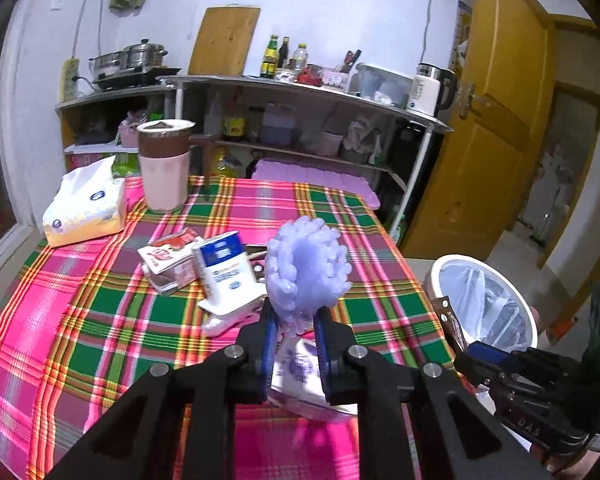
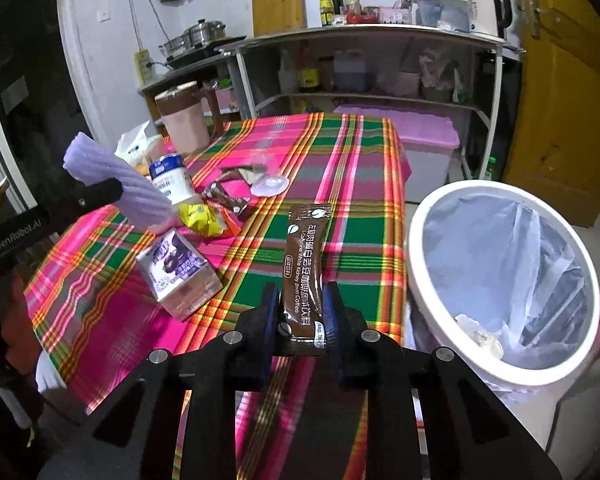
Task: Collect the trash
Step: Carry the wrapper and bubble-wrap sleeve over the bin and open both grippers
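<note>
Trash is in both grippers: the left gripper (image 1: 296, 332) pinches the lower end of a crinkled lilac foam sleeve (image 1: 306, 268), which stands up above its narrow-set fingers, while the right gripper (image 2: 302, 312) clamps a brown coffee sachet (image 2: 305, 272) upright by its lower half, held clear above the checked tablecloth (image 2: 352, 240). Just under the left gripper lies a small purple-printed carton (image 1: 300, 380), seen in the right view tilted on the cloth near the table's front edge (image 2: 180, 276); beyond it, a white and blue bottle (image 1: 224, 268) lies on its side beside a red and white carton (image 1: 168, 256), with a yellow wrapper (image 2: 202, 218) and a brown torn wrapper (image 2: 224, 196) close by; a clear plastic lid (image 2: 270, 184) rests further in on the cloth. To the right of the table, beside its edge, stands a white bin (image 2: 428, 216) lined with a clear bag, with some pale scraps at the bottom. At the far left of the table sit a tissue pack (image 1: 84, 208) and a pink jug with a brown lid (image 1: 166, 164); behind them a metal shelf unit (image 1: 300, 88) carries bottles, pots and a kettle (image 1: 428, 88), next to a yellow door (image 1: 500, 120).
</note>
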